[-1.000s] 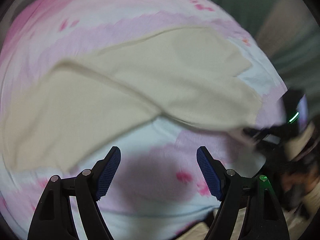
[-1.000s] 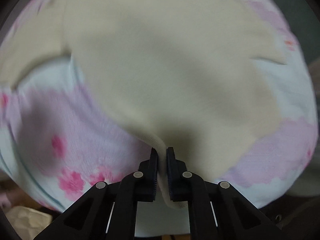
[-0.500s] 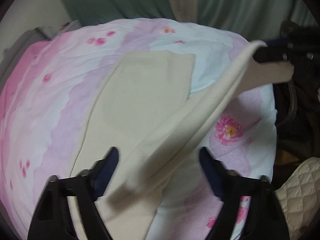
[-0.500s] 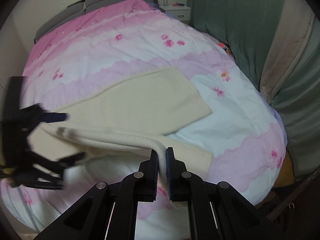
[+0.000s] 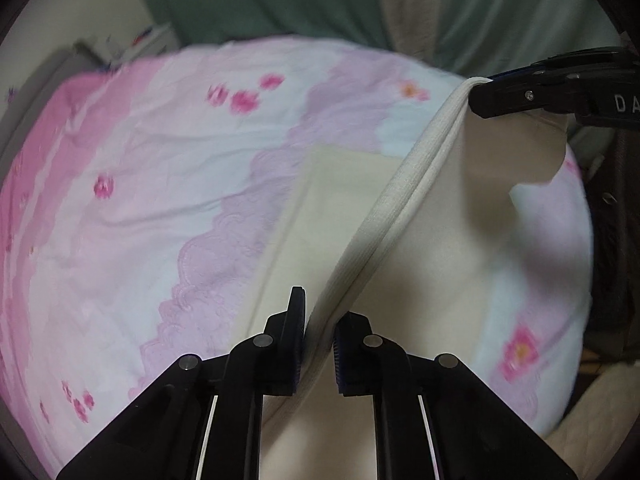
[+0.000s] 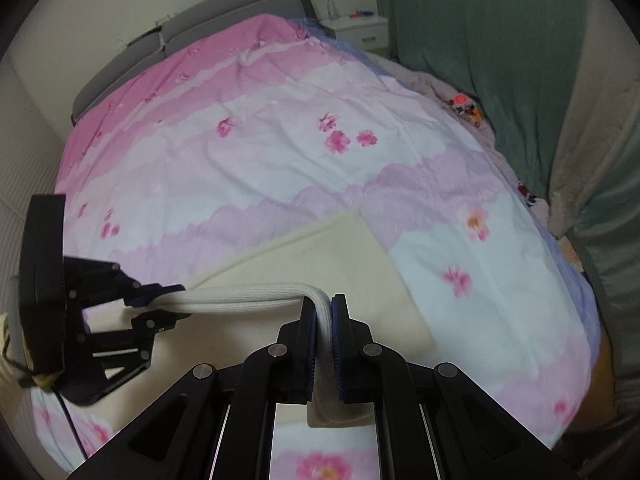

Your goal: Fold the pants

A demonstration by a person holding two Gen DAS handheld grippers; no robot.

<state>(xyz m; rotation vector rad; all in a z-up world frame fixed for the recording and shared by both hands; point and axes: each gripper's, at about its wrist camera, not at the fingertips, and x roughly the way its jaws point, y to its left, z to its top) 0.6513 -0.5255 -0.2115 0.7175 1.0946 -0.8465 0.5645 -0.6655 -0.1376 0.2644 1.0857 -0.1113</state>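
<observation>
Pants point(image 5: 400, 216), cream, were held taut by the ribbed waistband point(image 6: 248, 294) above the floral duvet point(image 6: 280, 152): left gripper point(image 5: 318, 330) just clamped on it, right gripper point(image 6: 322, 318) likewise, readying a fold.

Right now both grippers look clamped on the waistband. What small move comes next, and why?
Probably carry the waistband forward over the far end of the pants, lying flat on the bedspread. The left gripper, jaws just closed, and right gripper pinch it taut between them.

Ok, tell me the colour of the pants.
Cream pants, ribbed off-white waistband; clearest in the right wrist view.
</observation>
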